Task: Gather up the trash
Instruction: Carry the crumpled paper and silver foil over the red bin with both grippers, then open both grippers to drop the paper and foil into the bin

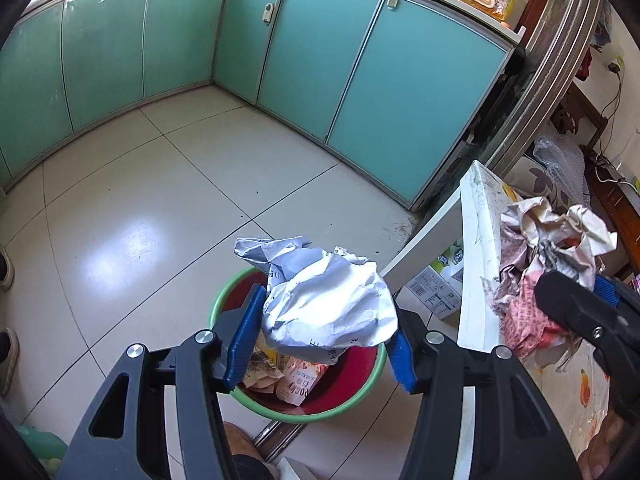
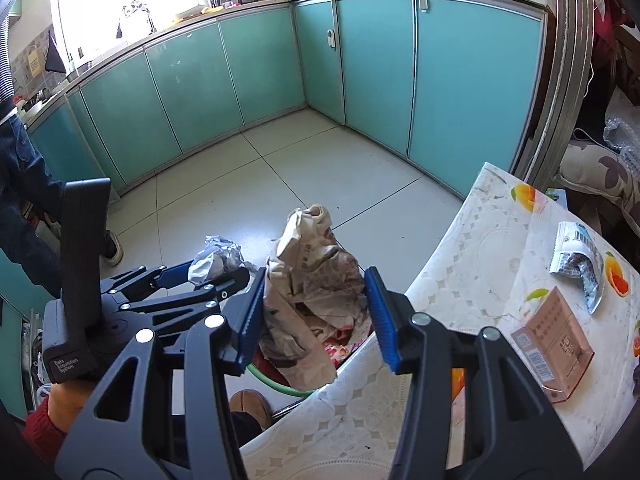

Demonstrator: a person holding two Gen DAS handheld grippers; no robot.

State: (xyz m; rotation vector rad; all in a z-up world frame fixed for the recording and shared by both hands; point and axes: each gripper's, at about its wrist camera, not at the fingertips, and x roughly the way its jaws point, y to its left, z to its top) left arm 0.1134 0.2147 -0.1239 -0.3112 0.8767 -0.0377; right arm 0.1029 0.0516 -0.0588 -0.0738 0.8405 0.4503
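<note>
- The left gripper (image 1: 322, 340) clamped a crumpled white paper wad (image 1: 326, 300) directly above the red bin (image 1: 344, 392) (green-rimmed, already holding wrappers).
- The right gripper (image 2: 316, 316) squeezed a crumpled brown paper bag (image 2: 308, 280) just off the surface (image 2: 460, 280) edge.

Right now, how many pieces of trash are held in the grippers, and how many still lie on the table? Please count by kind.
Crumpled paper balls held in grippers: 2, white paper ball in the left gripper, brownish newspaper wad in the right gripper
Torn silver wrappers on the table: 1
Pink cartons on the table: 1
Total: 4
</note>
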